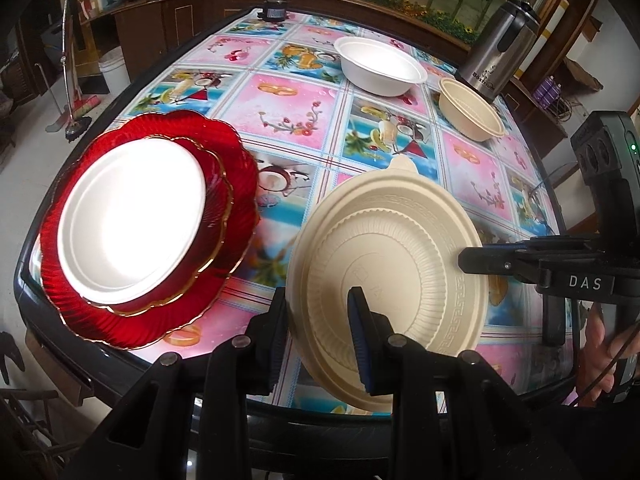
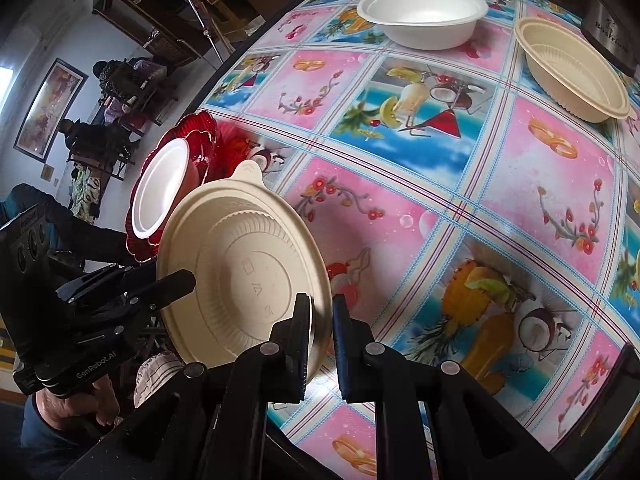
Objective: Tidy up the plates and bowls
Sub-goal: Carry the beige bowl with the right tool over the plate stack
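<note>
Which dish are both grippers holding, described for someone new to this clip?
Start at the fruit-print tablecloth, near edge, right of the red plate stack. The cream plate is raised on edge there, pinched by the left gripper and right gripper. Unlike the white plate, it is ribbed, with a rim tab.

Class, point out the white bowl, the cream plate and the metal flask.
white bowl (image 1: 380, 58), left wrist view, inner floor.
cream plate (image 1: 400, 248), left wrist view, ribbed underside.
metal flask (image 1: 500, 52), left wrist view, steel body.

Thermos (image 2: 616, 32) cut off by the frame's edge.
</note>
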`<move>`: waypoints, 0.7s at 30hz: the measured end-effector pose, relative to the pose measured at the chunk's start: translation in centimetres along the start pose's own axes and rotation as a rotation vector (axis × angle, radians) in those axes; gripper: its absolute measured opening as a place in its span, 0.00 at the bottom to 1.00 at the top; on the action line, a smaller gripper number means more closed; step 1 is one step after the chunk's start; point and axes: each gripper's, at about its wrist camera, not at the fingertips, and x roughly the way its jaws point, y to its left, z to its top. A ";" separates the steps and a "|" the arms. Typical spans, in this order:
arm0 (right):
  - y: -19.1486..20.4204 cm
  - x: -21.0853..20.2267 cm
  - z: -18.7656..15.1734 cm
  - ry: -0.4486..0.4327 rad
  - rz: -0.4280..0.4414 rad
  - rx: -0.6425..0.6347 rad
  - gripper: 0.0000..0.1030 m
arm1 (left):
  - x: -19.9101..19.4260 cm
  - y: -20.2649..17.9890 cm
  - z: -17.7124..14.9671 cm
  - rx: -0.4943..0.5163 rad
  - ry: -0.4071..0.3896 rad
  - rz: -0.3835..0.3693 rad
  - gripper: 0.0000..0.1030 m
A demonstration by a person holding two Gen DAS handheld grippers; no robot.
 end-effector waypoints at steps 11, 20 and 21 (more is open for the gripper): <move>1.8 -0.1 0.6 -0.015 0.013 -0.031 0.12 | -1.4 1.1 -0.2 -0.015 -0.033 0.020 0.28; 3.5 -0.2 1.2 -0.023 0.032 -0.060 0.12 | -2.9 2.2 -0.1 -0.037 -0.062 0.038 0.28; 3.8 -0.2 1.2 -0.025 0.035 -0.064 0.12 | -3.0 2.4 -0.1 -0.040 -0.064 0.041 0.28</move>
